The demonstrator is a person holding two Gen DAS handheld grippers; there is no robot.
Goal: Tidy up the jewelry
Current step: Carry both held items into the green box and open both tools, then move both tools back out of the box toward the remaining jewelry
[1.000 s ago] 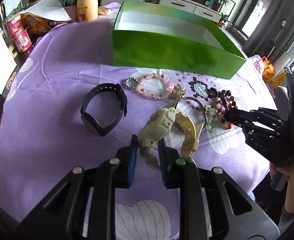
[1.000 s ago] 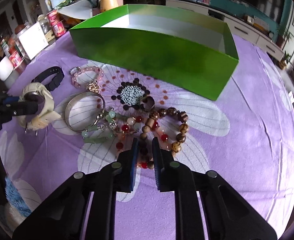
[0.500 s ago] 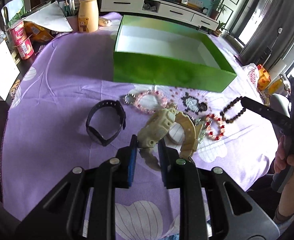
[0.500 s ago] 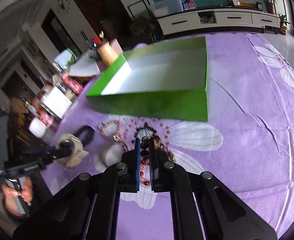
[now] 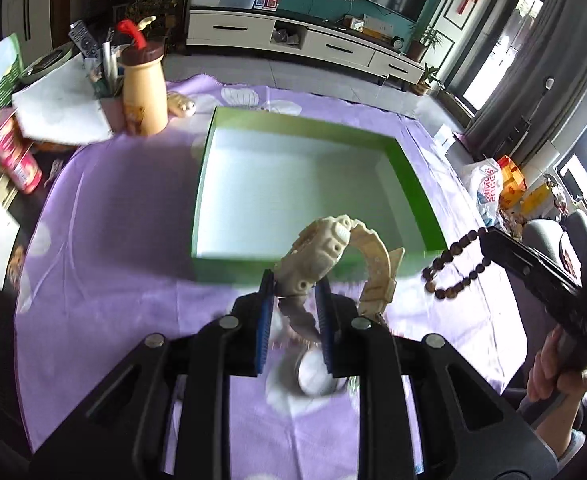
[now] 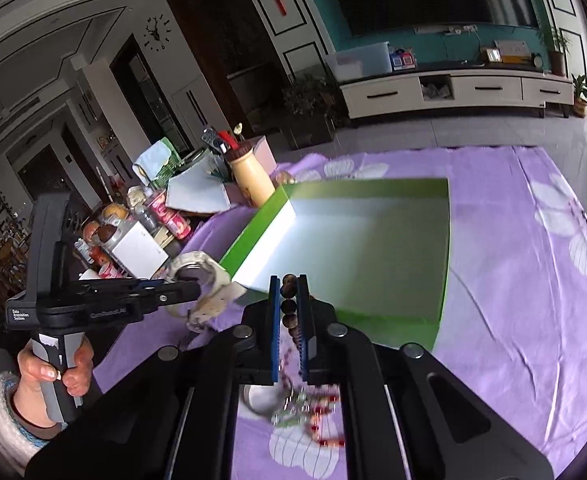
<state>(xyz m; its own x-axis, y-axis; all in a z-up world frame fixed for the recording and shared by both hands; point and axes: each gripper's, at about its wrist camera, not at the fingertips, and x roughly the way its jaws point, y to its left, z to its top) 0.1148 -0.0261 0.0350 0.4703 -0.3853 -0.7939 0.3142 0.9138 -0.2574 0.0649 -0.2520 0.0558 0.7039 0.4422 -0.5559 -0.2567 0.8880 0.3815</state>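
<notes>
My left gripper is shut on a cream chunky watch and holds it in the air just before the near wall of the green box. The box interior is white and bare. My right gripper is shut on a brown wooden bead bracelet, lifted above the table near the box's near wall. The bracelet also hangs from the right gripper in the left wrist view. The watch shows in the right wrist view.
A silver bangle and a red-and-green bead bracelet lie on the purple flowered cloth below my grippers. A yellow bottle, cans and papers crowd the far left. A plastic bag lies at right.
Both grippers have risen from the cloth and moved toward the green box, the left carrying the watch, the right carrying the brown bracelet it picked up.
</notes>
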